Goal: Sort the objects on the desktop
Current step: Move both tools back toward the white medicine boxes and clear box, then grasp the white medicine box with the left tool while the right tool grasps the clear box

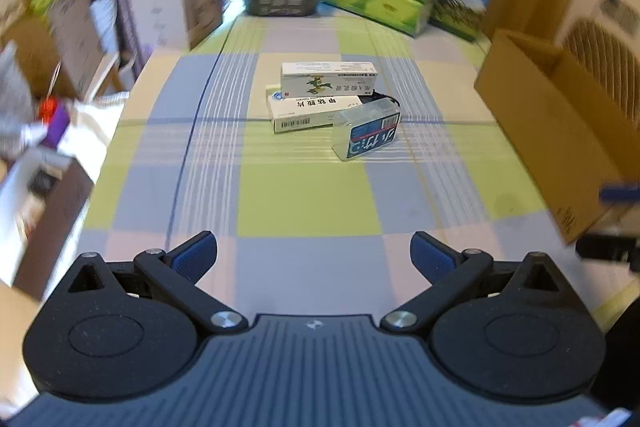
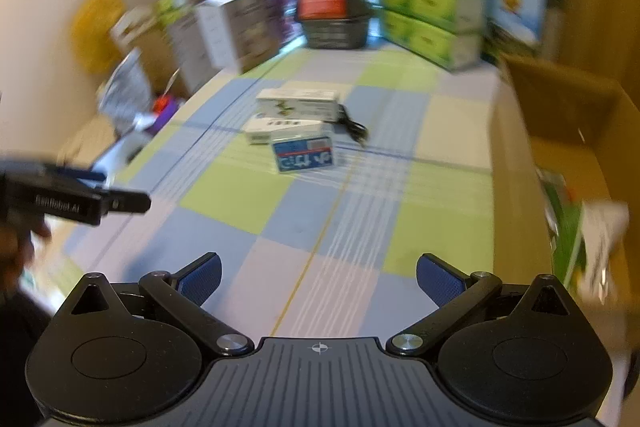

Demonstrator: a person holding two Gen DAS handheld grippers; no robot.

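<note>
Currently the left claw (image 1: 314,253) and right claw (image 2: 319,277) both stand wide and empty above the checked desk (image 1: 308,203). Three small boxes (image 1: 320,103) lie piled mid-desk, well ahead; a cardboard box (image 1: 560,131) stands at right.
</note>
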